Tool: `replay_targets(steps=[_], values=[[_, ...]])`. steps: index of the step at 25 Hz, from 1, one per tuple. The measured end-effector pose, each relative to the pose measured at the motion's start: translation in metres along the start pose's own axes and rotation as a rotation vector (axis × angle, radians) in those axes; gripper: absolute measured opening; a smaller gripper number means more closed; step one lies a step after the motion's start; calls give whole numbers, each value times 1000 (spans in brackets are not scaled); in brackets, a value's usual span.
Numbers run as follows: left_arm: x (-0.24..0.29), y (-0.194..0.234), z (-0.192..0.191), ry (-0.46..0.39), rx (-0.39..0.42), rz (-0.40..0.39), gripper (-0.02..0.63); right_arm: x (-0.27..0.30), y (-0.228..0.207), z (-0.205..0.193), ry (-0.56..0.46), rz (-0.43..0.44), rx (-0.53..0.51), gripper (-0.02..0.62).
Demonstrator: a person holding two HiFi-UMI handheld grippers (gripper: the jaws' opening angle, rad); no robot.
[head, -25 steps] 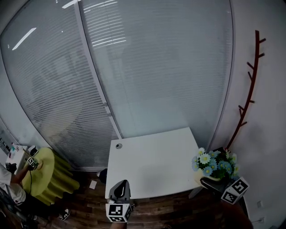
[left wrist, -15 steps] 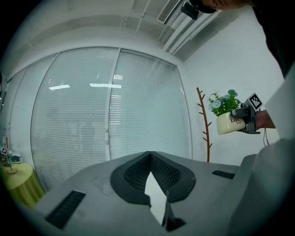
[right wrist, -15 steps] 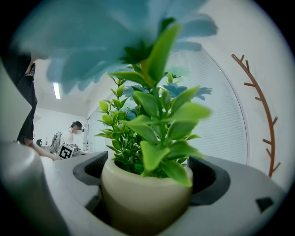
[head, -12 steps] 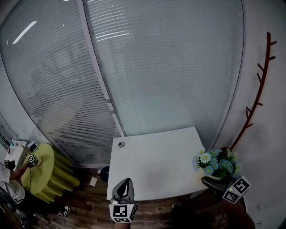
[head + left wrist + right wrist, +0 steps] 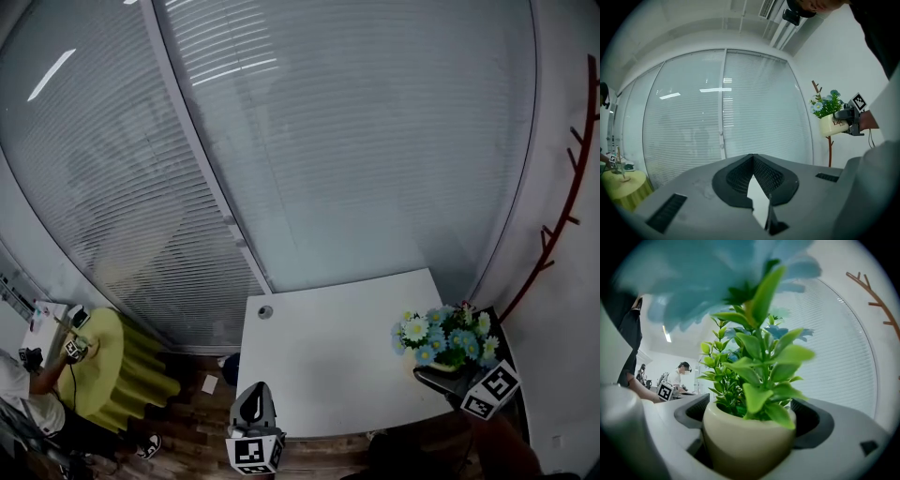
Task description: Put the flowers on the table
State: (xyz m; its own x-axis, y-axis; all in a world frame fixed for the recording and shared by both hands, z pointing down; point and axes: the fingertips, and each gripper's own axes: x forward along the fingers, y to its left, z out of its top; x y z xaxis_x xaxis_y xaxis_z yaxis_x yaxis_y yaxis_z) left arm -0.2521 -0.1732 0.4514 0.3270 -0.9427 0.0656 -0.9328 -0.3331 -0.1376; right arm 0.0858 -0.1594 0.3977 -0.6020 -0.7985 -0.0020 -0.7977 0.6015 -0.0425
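Note:
A cream pot of blue and white flowers (image 5: 441,336) hangs over the right edge of the white table (image 5: 328,361). My right gripper (image 5: 439,375) is shut on the pot. In the right gripper view the pot (image 5: 745,446) fills the space between the two dark jaws, with green leaves (image 5: 759,380) rising above it. My left gripper (image 5: 253,405) hovers at the table's near edge, shut and holding nothing. In the left gripper view its jaws meet at a point (image 5: 752,157), and the held pot (image 5: 829,125) shows far off to the right.
A glass wall with blinds (image 5: 328,169) stands behind the table. A red branch-shaped coat rack (image 5: 562,225) is on the right wall. A round yellow-green table (image 5: 98,361) and a seated person (image 5: 28,403) are at far left, on the wooden floor (image 5: 187,431).
The right gripper has carried the flowers leftward, from beside the table to over its right edge. The head view has tilted. The left gripper stays shut at the near edge.

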Motion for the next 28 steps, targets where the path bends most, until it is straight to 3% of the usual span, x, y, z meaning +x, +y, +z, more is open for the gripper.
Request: replay_targets(steps=[7, 15, 18, 22, 28], values=[[40, -4, 6, 2, -1, 35, 5, 28, -40, -5, 1, 19, 8, 543], [54, -25, 1, 44, -3, -4, 5, 40, -37, -12, 22, 28, 3, 543], [64, -31, -18, 76, 31, -22, 5, 50, -40, -35, 17, 36, 24, 543], [116, -21, -47, 120, -8, 23, 5, 99, -77, -69, 60, 80, 46, 543], [135, -36, -85, 183, -23, -3, 5, 124, -86, -108, 85, 122, 76, 543]])
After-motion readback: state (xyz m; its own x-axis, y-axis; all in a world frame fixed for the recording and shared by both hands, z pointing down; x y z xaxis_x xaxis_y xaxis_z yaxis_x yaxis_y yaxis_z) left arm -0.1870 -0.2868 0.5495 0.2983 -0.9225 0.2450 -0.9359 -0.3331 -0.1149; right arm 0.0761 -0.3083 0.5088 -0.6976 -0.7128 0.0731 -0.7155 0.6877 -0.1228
